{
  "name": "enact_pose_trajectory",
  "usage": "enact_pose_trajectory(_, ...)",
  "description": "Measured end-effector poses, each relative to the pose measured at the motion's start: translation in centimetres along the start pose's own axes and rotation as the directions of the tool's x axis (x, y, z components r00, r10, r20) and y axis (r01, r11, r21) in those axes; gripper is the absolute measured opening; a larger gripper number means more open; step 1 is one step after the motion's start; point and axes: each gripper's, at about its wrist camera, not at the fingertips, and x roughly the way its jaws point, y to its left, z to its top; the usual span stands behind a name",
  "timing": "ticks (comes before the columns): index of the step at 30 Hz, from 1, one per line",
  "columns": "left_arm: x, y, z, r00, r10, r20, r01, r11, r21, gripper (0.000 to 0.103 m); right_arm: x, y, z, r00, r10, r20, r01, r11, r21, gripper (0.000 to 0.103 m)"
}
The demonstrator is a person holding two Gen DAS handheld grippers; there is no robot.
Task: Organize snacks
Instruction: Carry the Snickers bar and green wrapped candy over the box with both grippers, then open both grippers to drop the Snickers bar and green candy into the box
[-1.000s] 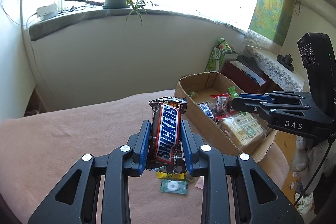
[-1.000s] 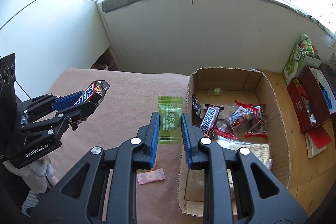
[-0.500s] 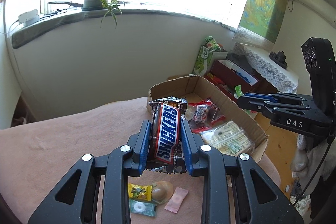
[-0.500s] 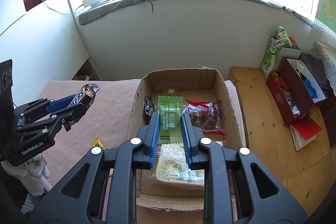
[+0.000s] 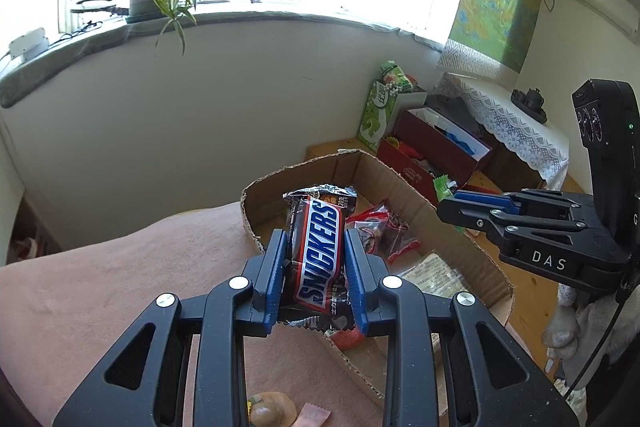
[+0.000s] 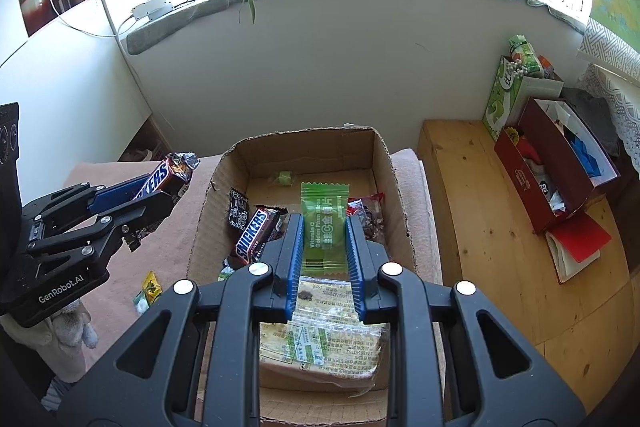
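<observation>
Item one, on our left: the left gripper [image 5: 316, 261] pinches a Snickers bar [image 5: 319, 255] across its middle, held just short of the cardboard box [image 6: 218, 211] wall ahead; we judge it firm, fairly dense and slick-wrapped, best gripped mid-length on the flat sides. Item two, on our right: the right gripper [image 6: 323, 247] is clamped on a green plum-slice sachet [image 6: 324, 227] hanging directly over the box interior, above the loose snacks below its fingers; we judge it featherlight, flat and floppy, best held by the body, not the crimped ends.
</observation>
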Motion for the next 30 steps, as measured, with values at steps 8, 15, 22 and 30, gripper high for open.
enact_pose_trajectory(8,1.4,-1.1,0.4,1.0,-0.016,-0.016,0.016,1.0,0.018,0.027,1.4,-1.4,-0.1,1.0,0.001,-0.017,0.0,1.0,0.017,0.022)
enact_pose_trajectory(15,1.8,-1.2,0.5,0.999,-0.024,-0.025,0.025,0.999,0.026,0.027,1.9,-1.9,-0.3,1.0,0.001,-0.023,0.0,1.0,0.029,0.022)
enact_pose_trajectory(22,1.7,-1.4,0.7,0.999,-0.022,-0.026,0.023,0.999,0.032,0.027,1.8,-1.8,-0.4,1.0,-0.006,-0.019,0.006,0.999,0.032,0.023)
enact_pose_trajectory(30,1.3,-1.7,1.0,1.0,-0.021,-0.012,0.022,0.999,0.037,0.032,1.3,-1.9,-0.5,1.0,-0.031,-0.006,0.031,0.999,0.036,0.044)
